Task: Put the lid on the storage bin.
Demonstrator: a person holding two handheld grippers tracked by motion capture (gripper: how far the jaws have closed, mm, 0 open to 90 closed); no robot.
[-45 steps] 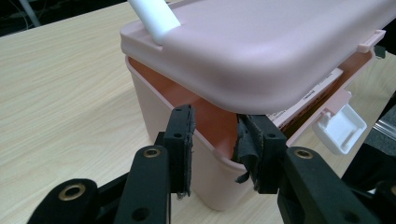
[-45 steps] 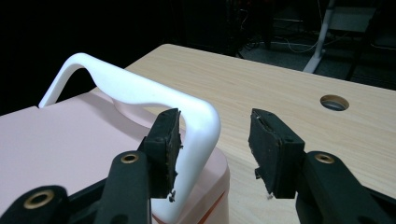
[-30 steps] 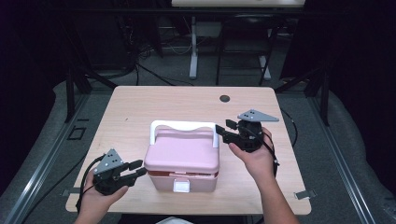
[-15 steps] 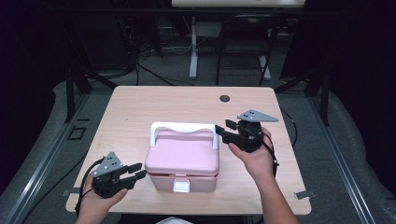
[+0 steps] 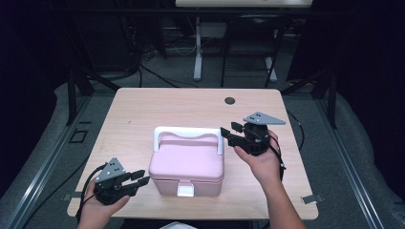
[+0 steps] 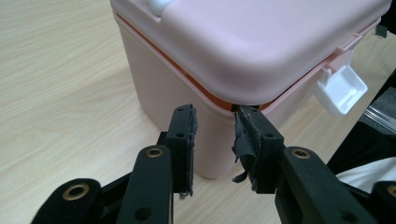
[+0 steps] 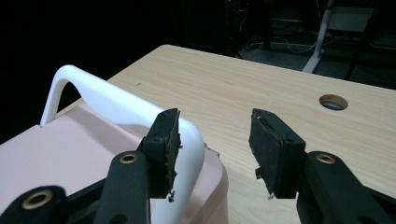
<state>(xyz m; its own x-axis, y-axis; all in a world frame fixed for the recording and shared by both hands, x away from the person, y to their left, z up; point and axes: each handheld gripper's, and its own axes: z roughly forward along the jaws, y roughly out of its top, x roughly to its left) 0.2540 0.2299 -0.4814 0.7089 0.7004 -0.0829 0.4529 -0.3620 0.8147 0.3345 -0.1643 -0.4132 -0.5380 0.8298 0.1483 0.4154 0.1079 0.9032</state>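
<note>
High view: fixed above the near edge, facing forward and down over the whole table (image 5: 143,114) | Left gripper view: low, close to the pink box (image 6: 261,51) at its front corner | Right gripper view: close, beside the white handle (image 7: 116,105), facing the far edge | Shared: box, tabletop.

A pale wood-grain surface (image 5: 143,114) with rounded corners stands on a grey floor. A pink lidded box (image 5: 187,164) with a white handle and white front latch sits on its near middle. A round cable hole (image 5: 230,100) lies at the far edge, right of centre.
</note>
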